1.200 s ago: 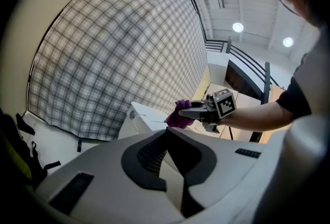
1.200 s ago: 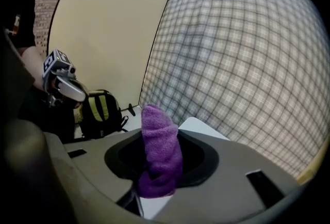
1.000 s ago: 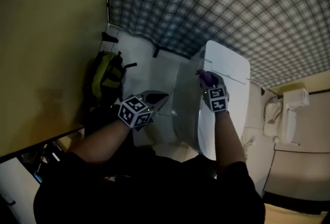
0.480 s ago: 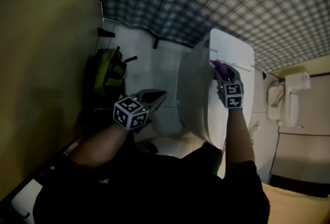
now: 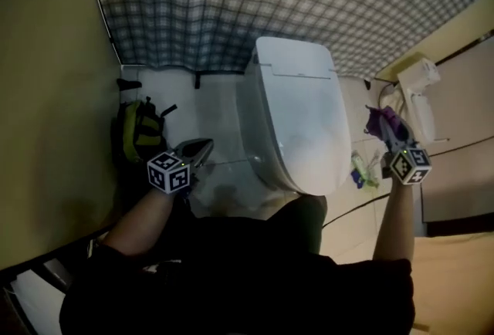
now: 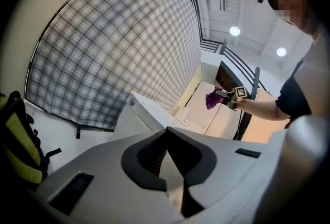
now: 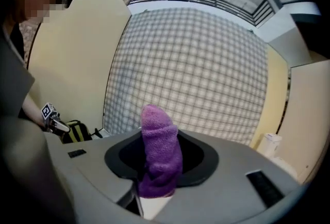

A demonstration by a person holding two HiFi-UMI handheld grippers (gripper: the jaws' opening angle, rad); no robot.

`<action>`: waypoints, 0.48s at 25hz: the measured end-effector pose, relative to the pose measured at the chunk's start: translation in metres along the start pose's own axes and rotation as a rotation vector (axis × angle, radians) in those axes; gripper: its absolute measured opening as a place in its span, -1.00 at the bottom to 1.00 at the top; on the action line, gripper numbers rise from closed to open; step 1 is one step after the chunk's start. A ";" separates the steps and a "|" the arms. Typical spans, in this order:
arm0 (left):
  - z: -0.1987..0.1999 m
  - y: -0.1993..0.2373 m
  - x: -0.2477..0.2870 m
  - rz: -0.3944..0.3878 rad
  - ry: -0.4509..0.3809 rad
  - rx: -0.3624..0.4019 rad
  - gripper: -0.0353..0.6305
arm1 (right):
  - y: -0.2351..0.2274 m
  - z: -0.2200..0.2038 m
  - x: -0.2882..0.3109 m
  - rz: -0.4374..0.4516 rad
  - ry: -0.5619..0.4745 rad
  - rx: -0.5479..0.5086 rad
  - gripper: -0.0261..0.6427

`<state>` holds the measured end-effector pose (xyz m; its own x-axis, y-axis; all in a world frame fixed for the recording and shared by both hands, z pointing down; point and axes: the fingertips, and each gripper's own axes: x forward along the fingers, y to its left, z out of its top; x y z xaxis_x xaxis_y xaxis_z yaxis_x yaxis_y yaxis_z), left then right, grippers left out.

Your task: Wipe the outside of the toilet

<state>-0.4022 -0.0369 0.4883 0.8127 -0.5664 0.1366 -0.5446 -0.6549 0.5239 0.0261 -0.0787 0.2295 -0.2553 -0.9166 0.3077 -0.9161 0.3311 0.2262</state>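
1. Head view: the toilet [image 5: 297,121], lid down, lies to the left of the R gripper [image 5: 388,134], apart from it w/ no contact. That gripper is clamped on a purple cloth [image 5: 382,120]. The L gripper [image 5: 202,147] hovers w/ the toilet's side just to its right and a green-yellow backpack [image 5: 140,133] near on its left.
2. L gripper view: jaws parted, nothing between them. Toilet is just ahead and below; the R gripper w/ cloth is well beyond it, up and to the right.
3. R gripper view: jaws pinch the cloth low down, and a rolled wad stands past the tips. Plaid wall [image 7: 196,73] ahead; toilet not in this view.
4. Handling, as a judgement: cloth looks like terry, so soft, light and limp. The low grip suits, since the wad should meet the surface before the jaws. Toilet shell is prob. hard, glossy, slippery and fixed. Lid is likely thin plastic, so light pressure.
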 end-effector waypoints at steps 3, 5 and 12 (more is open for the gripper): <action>-0.001 -0.007 0.003 0.018 0.047 0.039 -0.90 | -0.055 0.012 -0.056 -0.054 -0.024 0.057 -0.48; 0.020 -0.017 0.008 0.018 0.052 0.079 -0.90 | -0.082 0.027 -0.082 -0.091 -0.039 0.067 -0.48; 0.175 -0.100 0.004 -0.047 -0.087 0.270 -0.90 | -0.119 0.126 -0.149 -0.119 -0.143 -0.019 -0.49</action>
<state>-0.3810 -0.0607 0.2893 0.8241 -0.5652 0.0383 -0.5513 -0.7845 0.2839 0.1342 -0.0094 0.0400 -0.1879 -0.9717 0.1433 -0.9367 0.2211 0.2715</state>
